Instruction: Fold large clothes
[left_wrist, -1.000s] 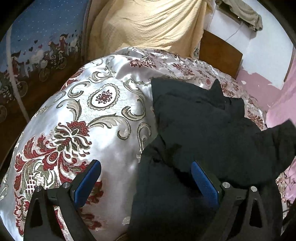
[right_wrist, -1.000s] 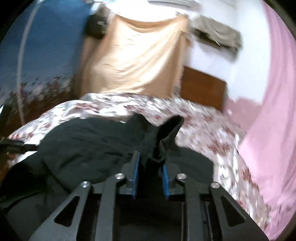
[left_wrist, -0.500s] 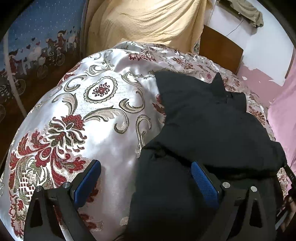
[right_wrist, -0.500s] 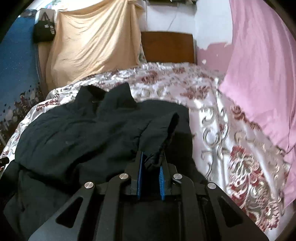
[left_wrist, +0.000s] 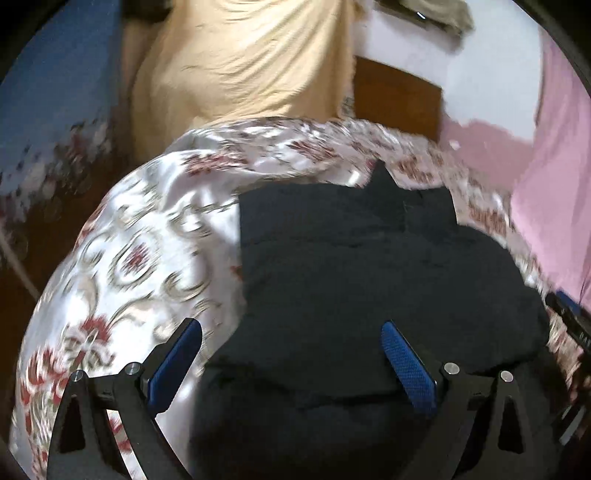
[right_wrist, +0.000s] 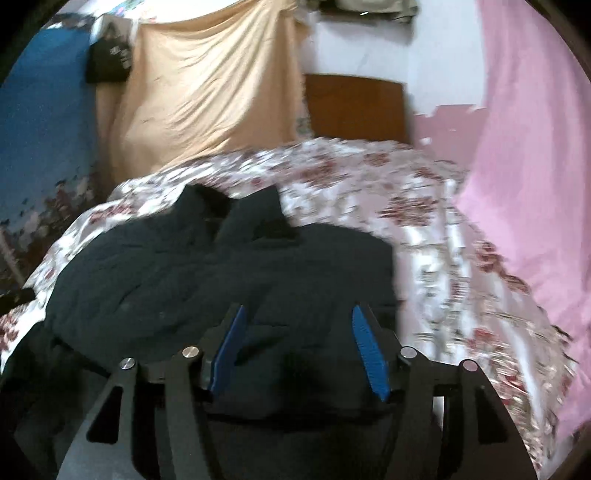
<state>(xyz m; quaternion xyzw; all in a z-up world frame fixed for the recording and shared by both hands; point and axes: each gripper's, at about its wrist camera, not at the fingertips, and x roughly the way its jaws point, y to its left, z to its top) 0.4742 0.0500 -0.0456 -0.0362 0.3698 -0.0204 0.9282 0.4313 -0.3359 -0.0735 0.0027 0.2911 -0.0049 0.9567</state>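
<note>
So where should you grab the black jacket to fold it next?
Probably the black jacket's near bottom edge, the thick dark hem lying just ahead of the right gripper, whose jaws are opening with nothing pinched. Come in low from the near side: that edge is free and close, while the collar lies far off.

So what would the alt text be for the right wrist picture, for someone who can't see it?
A dark, rumpled garment lies spread on a shiny floral bedspread. The right claw, with blue pads, is opening just above it, gripping nothing. Behind hang a tan sheet and a pink curtain.
</note>
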